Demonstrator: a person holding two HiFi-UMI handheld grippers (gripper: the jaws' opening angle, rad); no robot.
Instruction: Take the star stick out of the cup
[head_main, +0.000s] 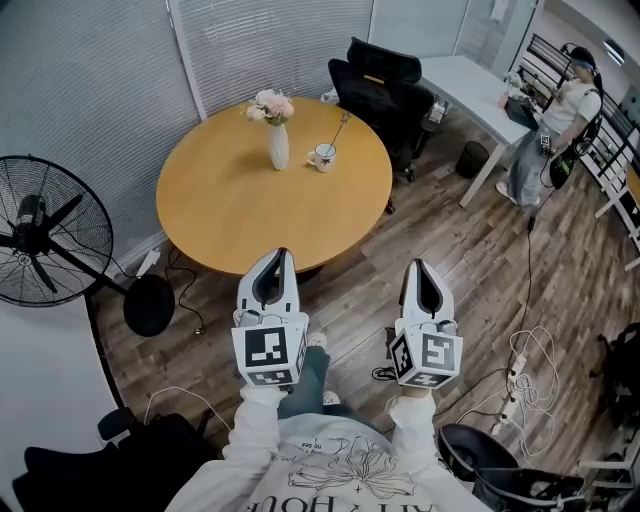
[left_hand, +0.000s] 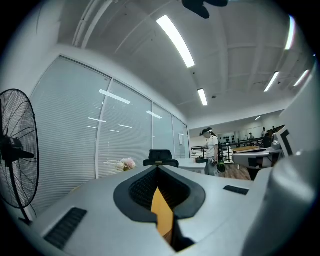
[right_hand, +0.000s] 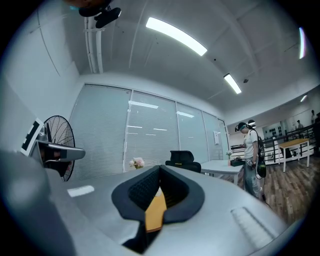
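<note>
A white cup (head_main: 322, 157) stands at the far side of the round wooden table (head_main: 240, 210), with the thin star stick (head_main: 340, 128) leaning out of it to the upper right. A white vase of pink flowers (head_main: 277, 128) is just left of the cup. Both grippers hover over the floor short of the table's near edge, far from the cup. My left gripper (head_main: 284, 253) is shut and holds nothing; my right gripper (head_main: 417, 264) is likewise shut and holds nothing. In the gripper views the closed jaw tips (left_hand: 159, 167) (right_hand: 160, 167) point level across the room; the flowers (left_hand: 126, 164) (right_hand: 136, 163) show beyond them.
A black standing fan (head_main: 40, 240) is at the left. A black office chair (head_main: 385, 75) sits behind the table, and a white desk (head_main: 470, 85) is beside it. A person (head_main: 560, 120) stands at the far right. Cables and a power strip (head_main: 515, 380) lie on the wood floor.
</note>
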